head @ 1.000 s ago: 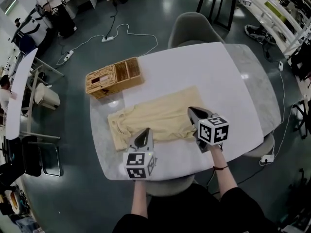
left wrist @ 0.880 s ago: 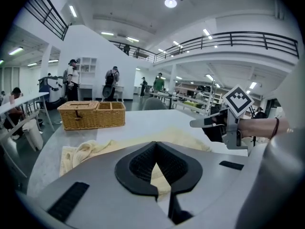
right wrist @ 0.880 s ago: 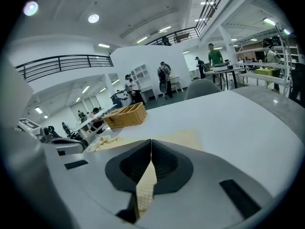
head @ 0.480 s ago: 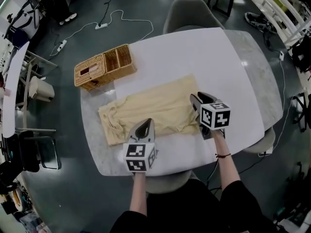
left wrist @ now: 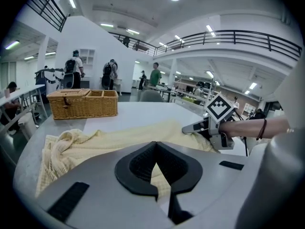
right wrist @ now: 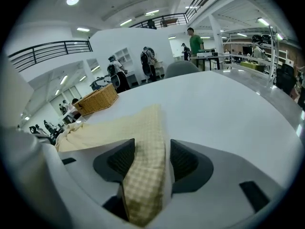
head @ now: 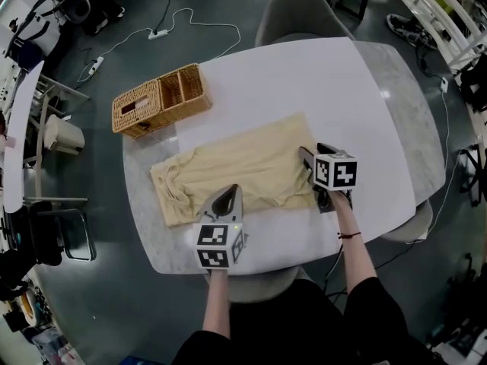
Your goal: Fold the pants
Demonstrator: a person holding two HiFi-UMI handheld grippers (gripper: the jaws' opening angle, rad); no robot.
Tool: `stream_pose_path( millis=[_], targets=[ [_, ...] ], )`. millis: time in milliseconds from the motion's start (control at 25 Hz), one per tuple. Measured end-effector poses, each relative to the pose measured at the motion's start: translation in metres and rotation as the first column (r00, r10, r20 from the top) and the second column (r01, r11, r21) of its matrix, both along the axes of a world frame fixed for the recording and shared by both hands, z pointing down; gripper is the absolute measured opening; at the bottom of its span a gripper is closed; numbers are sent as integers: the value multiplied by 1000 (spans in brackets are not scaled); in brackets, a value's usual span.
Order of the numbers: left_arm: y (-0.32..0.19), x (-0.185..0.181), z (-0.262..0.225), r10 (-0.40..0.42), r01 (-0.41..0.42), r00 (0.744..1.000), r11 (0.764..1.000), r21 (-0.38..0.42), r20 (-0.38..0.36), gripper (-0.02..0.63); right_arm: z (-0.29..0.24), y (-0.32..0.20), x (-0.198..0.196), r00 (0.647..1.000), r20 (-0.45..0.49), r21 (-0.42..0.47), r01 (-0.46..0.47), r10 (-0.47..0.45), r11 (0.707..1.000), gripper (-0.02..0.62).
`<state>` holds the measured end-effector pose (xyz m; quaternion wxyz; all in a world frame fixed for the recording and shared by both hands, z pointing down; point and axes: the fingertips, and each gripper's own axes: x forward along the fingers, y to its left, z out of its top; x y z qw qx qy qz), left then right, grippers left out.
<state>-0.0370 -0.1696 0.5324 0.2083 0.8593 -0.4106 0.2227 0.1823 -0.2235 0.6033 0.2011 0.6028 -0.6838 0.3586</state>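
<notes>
Lying spread mid-table [head: 304, 74] toward its near edge in head view, pants [head: 236, 173]; left gripper view: left gripper [left wrist: 153, 143] pinched shut on their near edge; right gripper view: right gripper [right wrist: 150, 149] jaws just opening, now apart, fabric loose between them.

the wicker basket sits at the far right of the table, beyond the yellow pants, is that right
Not quite: the wicker basket sits at the far left of the table, not the right, beyond the yellow pants. The head view shows it.
</notes>
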Motion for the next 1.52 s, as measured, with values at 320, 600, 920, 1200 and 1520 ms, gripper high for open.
stream_pose_path(
  millis=[320,600,920,1200,1520],
  targets=[
    [1,-7,-4,-33,32,999,999,6,5,8,5,1,-12,990,-91,-42,100,-103,994,111],
    [7,-16,-12,-69,69,998,997,19,7,8,-3,0,-15,996,-27,-37,83,-84,996,31],
    [16,-34,-29,-125,124,992,990,66,12,8,-32,-1,-21,996,53,1,76,-76,997,28],
    [30,-58,-49,-191,189,982,976,111,8,8,-63,4,-34,991,103,36,82,-85,996,28],
    [41,-84,-65,-234,233,972,962,144,-12,8,-102,8,-66,980,164,82,101,-114,991,28]
  ],
)
